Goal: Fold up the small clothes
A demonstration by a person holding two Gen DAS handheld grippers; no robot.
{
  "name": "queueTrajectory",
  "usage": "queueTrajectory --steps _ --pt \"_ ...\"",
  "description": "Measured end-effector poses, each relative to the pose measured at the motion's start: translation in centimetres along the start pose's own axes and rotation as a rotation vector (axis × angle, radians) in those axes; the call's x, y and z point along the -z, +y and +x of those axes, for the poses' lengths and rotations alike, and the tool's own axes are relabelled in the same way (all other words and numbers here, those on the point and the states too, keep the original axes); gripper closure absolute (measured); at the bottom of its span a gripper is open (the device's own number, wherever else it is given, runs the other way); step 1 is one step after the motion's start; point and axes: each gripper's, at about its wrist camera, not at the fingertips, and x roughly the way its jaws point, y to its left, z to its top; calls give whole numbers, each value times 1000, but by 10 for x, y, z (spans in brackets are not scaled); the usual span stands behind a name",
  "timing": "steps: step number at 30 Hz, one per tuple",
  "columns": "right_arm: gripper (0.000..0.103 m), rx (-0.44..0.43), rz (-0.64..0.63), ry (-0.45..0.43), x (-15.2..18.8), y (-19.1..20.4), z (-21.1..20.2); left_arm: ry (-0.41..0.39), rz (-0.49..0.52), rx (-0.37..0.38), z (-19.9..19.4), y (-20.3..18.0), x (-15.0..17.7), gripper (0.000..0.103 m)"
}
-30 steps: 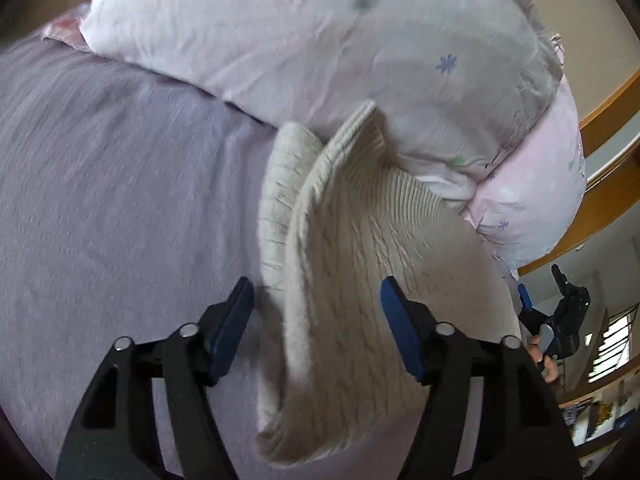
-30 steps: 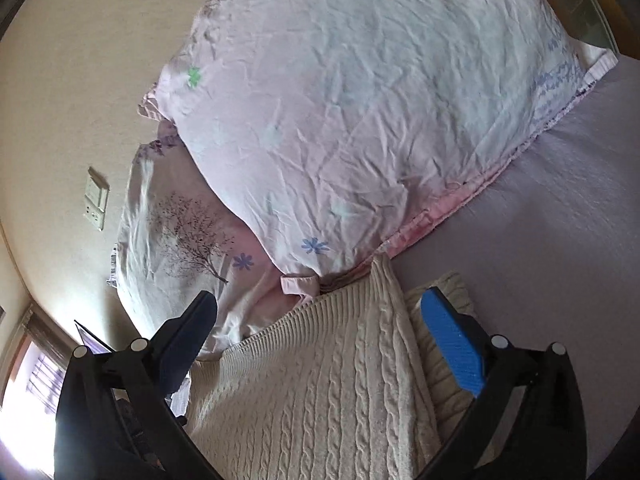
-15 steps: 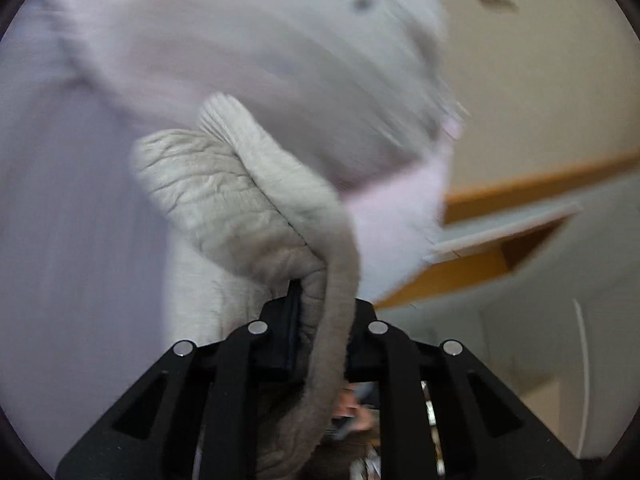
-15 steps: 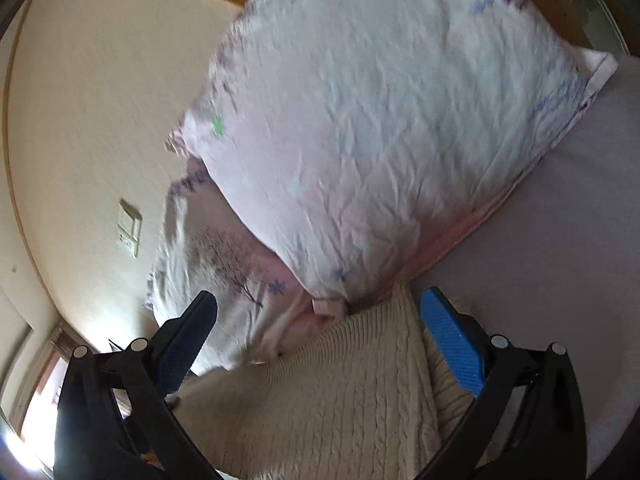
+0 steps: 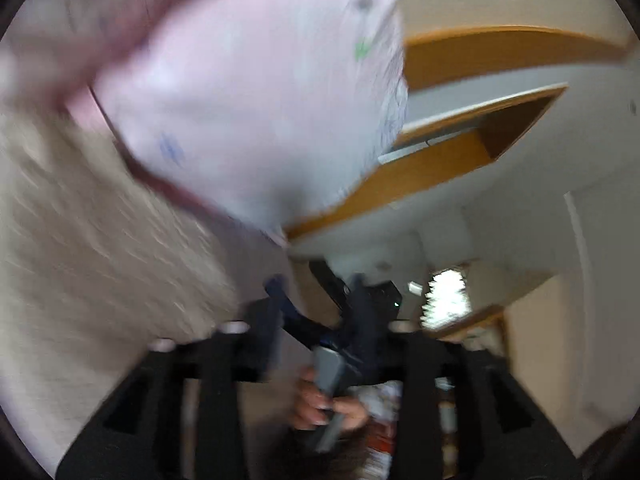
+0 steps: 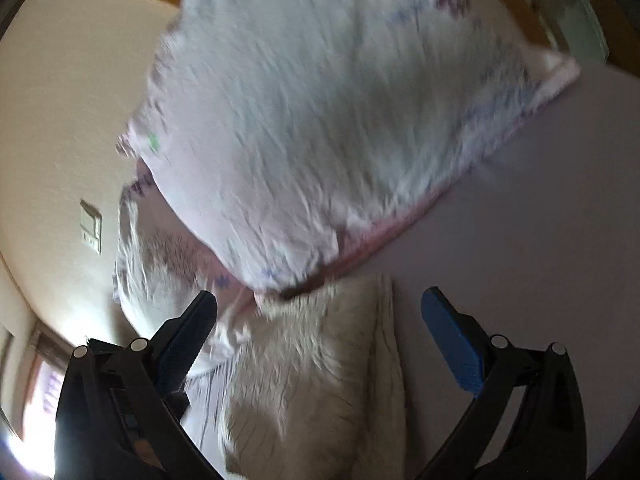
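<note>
A cream cable-knit sweater (image 6: 320,376) lies on the lilac bed sheet (image 6: 540,208), its top edge against the pillow. My right gripper (image 6: 320,320) is open, its blue-padded fingers (image 6: 448,340) spread on either side of the sweater and empty. In the left wrist view the frame is badly blurred: the sweater (image 5: 88,248) fills the left side and my left gripper (image 5: 320,320) stands to its right with the jaws apart and nothing clearly between them. The right gripper and the hand that holds it (image 5: 360,320) show beyond the left fingers.
Two pale pink flowered pillows (image 6: 340,112) lean against the cream wall right behind the sweater. A light switch (image 6: 91,226) is on the wall. Wooden shelving (image 5: 460,148) and a bright window (image 5: 446,292) lie beyond the bed's edge.
My left gripper was shut on the sweater's folded edge half a second ago; it now stands open and has swung right, off the sweater. The right gripper stayed open and tilted upward a little.
</note>
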Motion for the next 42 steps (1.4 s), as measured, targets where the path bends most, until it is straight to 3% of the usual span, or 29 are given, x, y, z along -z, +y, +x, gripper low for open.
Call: queueTrajectory --steps 2,4,6,8,12,14,16,17,21,23,24,25,27,28,31,33,35,38,39,40,42 --pt "1 43 -4 106 5 -1 19 -48 64 -178 -32 3 3 43" --pt "1 93 -26 184 12 2 35 -39 117 -362 -49 10 10 40" --pt "1 125 -51 245 20 5 49 11 103 -462 -53 27 20 40" --pt "1 139 -70 278 25 6 56 69 67 -507 -55 46 27 39" --pt "1 146 -97 292 32 6 60 59 122 -541 -58 47 37 30" --pt "9 129 -99 298 35 6 62 55 144 -573 -31 45 31 29" --pt "15 119 -104 309 38 6 64 16 136 -688 -22 45 24 30" --pt "15 122 -107 308 38 7 66 -9 118 -707 -27 48 26 30" --pt "18 135 -138 309 41 13 70 41 68 -638 -17 64 26 30" --pt "38 139 -149 311 43 12 71 61 44 -603 -13 69 27 30" --pt "57 108 -132 328 44 9 73 65 22 -583 -11 74 27 31" --pt "61 65 -99 343 45 6 75 63 12 -572 -10 75 26 34" --pt "64 27 -94 329 45 7 74 56 -23 -518 -17 81 27 57" --pt "65 -6 -93 318 45 9 72 52 -29 -478 -27 80 28 63" --pt "68 -163 -116 309 52 29 69 38 -2 -395 -60 70 28 69" --pt "68 -254 -153 355 66 49 79 -27 97 -425 -99 50 32 69" --pt "68 -260 -210 411 83 66 95 -85 161 -484 -127 43 34 67" --pt "59 -93 -325 500 105 84 121 -144 219 -706 -163 45 41 66" --pt "48 -23 -341 461 103 84 119 -178 232 -746 -173 44 45 67" --pt "36 9 -348 399 99 85 112 -201 244 -740 -183 41 50 67" --pt "35 -15 -334 300 91 87 97 -231 272 -714 -193 30 60 61"
